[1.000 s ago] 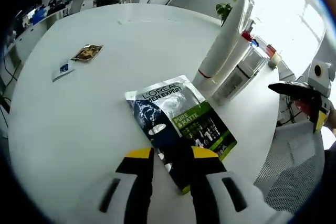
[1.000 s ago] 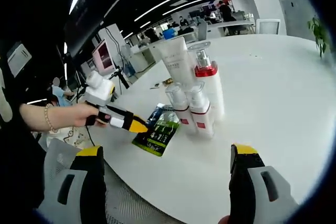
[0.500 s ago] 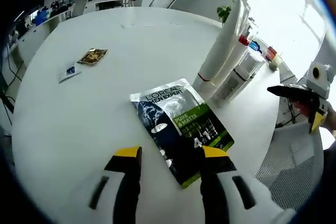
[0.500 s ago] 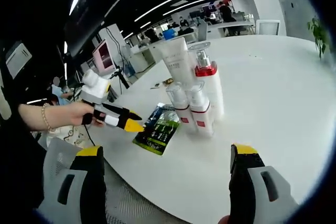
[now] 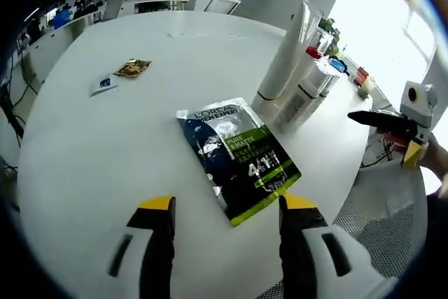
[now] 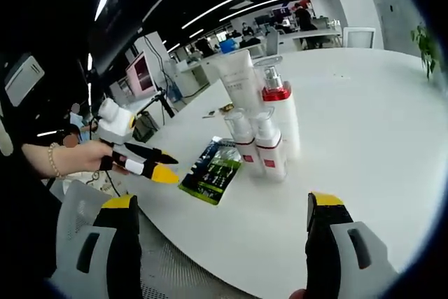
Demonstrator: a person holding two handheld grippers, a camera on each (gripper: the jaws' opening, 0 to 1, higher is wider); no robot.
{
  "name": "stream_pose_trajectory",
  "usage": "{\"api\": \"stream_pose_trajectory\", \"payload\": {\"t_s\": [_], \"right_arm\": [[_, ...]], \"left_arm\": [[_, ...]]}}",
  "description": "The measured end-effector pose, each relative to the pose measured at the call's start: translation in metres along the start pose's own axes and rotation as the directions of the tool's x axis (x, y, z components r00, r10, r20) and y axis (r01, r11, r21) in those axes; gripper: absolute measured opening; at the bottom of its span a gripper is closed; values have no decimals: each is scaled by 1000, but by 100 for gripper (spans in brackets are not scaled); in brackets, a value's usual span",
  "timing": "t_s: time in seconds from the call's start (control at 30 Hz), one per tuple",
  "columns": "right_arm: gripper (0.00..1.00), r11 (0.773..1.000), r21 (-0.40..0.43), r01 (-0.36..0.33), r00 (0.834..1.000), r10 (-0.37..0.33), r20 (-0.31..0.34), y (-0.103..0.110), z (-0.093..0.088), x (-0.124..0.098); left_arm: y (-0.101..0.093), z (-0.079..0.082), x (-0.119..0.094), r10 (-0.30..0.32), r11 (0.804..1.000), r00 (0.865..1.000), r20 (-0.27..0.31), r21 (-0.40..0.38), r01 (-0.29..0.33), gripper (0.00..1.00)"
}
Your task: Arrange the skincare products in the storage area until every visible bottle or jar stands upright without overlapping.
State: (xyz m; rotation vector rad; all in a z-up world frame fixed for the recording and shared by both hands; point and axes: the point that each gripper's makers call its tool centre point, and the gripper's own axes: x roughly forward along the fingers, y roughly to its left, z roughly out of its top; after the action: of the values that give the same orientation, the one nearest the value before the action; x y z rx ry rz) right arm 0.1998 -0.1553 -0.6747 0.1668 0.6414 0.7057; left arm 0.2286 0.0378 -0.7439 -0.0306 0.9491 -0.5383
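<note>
A dark L'Oréal sachet lies flat on the white round table. My left gripper hovers just behind the sachet, open, with nothing between its jaws. Beyond the sachet a tall white tube stands upright. Beside it stand a red-collared pump bottle and two small white bottles, all close together. My right gripper is open and held off the table's edge, well short of the bottles.
Two small packets lie on the far left of the table. A person's hand holds the left gripper beyond the table edge. Mesh chair seats sit below the rim. Office desks stand in the background.
My left gripper has opened and let go of the sachet's near edge, then drawn back from it. The sachet now lies free on the table. The right gripper has held still.
</note>
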Motion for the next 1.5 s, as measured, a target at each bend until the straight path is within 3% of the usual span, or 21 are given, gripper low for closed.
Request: {"api": "stream_pose_trajectory", "payload": {"t_s": [0.4,0.77,1.17,1.5], "right_arm": [[100,1000,-11,-10,1000,10,-14,3,-8,-3],[100,999,-27,-22,1000,22,-18,5,-8,-4],[100,999,-24,-26,1000,25,-11,3,-8,-3],[100,999,-32,-24,1000,24,4,3,-6,-3]], "left_arm": [[-4,-16,-26,26,999,999,31,-47,-25,67],[-7,-17,-37,26,996,997,68,-88,-20,75],[0,-30,-53,66,991,996,65,-117,-58,82],[6,-22,-73,124,984,985,124,-142,-106,94]]}}
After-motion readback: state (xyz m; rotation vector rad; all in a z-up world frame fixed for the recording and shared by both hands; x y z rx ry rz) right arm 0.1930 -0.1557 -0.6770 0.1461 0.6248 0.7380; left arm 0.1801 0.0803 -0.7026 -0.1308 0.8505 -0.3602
